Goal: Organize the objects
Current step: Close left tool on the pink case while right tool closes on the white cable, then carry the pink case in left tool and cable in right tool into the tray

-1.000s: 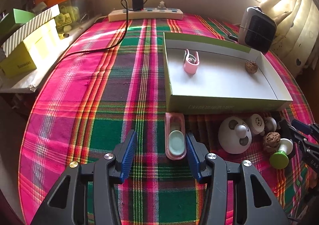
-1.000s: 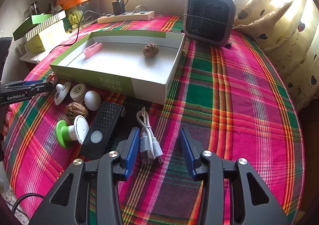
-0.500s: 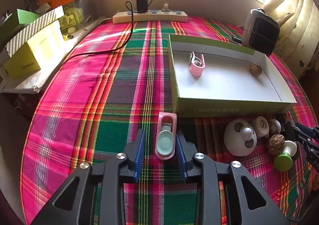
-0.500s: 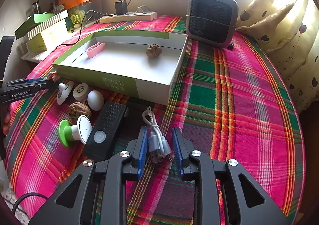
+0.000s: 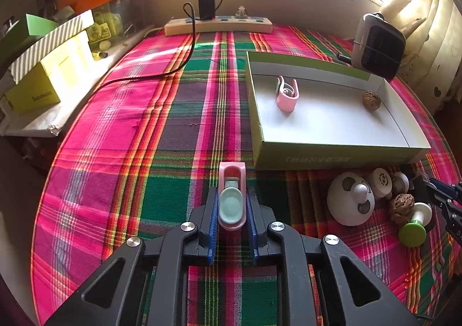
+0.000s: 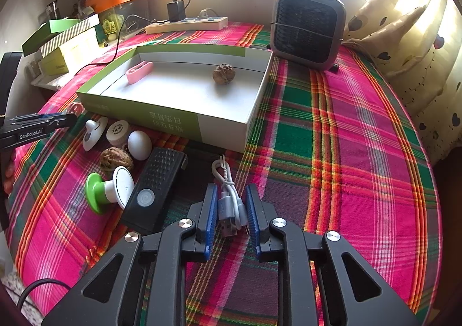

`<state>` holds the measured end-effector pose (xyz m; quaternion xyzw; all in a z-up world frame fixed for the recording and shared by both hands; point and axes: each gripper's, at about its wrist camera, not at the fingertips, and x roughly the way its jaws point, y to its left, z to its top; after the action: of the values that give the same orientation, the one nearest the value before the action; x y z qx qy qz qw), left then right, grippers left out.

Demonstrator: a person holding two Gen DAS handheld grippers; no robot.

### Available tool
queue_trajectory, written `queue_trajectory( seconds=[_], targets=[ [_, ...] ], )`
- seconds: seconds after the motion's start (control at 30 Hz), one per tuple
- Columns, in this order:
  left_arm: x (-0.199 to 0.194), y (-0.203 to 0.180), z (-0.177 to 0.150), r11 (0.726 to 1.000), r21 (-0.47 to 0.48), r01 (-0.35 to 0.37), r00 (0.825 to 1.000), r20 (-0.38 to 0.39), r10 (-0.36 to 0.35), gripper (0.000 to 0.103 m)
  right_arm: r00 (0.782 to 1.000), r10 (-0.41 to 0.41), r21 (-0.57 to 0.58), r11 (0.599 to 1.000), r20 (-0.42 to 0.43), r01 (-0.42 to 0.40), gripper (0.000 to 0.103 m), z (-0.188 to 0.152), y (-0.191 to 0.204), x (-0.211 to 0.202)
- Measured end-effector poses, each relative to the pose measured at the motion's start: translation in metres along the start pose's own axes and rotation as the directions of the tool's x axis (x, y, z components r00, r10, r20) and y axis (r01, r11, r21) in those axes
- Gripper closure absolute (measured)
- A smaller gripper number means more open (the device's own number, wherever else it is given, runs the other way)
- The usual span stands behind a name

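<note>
My left gripper (image 5: 232, 196) is shut on a pink case with a mint lid (image 5: 232, 199), held above the plaid cloth in front of the green-sided white box (image 5: 323, 152). My right gripper (image 6: 231, 194) is shut on a coiled white USB cable (image 6: 229, 196) beside a black remote (image 6: 154, 187). The box (image 6: 222, 126) holds a pink clip (image 5: 286, 94) (image 6: 139, 72) and a walnut (image 5: 371, 100) (image 6: 224, 73).
Between the grippers lie a white panda dome (image 5: 350, 203), a round white cap (image 6: 117, 132), a white egg (image 6: 139, 144), a walnut (image 6: 115, 159) and a green-and-white stamp (image 6: 108, 188). A grey heater (image 6: 307, 28), a power strip (image 5: 218, 26) and stacked boxes (image 5: 49, 66) ring the table.
Both grippers closed: the left on the pink case, the right on the white cable. The left gripper with the case has risen slightly off the cloth.
</note>
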<state>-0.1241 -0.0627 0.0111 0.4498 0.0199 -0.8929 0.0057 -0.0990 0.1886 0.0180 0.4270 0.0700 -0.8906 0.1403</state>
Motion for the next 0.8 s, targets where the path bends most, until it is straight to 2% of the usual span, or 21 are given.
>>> queue_trajectory(
  seconds=[0.5,0.8],
  targets=[
    [-0.002,0.0,0.0,1.0,-0.001,0.013,1.0,-0.003,-0.013,0.087,1.0,-0.003,0.0,1.0,0.0,0.003,0.084,0.0,0.0,0.0],
    [-0.017,-0.004,0.004,0.999,0.019,0.033,0.999,0.035,-0.034,0.087,1.0,0.005,0.027,1.0,0.01,-0.006,0.084,0.002,-0.005,-0.004]
  ],
)
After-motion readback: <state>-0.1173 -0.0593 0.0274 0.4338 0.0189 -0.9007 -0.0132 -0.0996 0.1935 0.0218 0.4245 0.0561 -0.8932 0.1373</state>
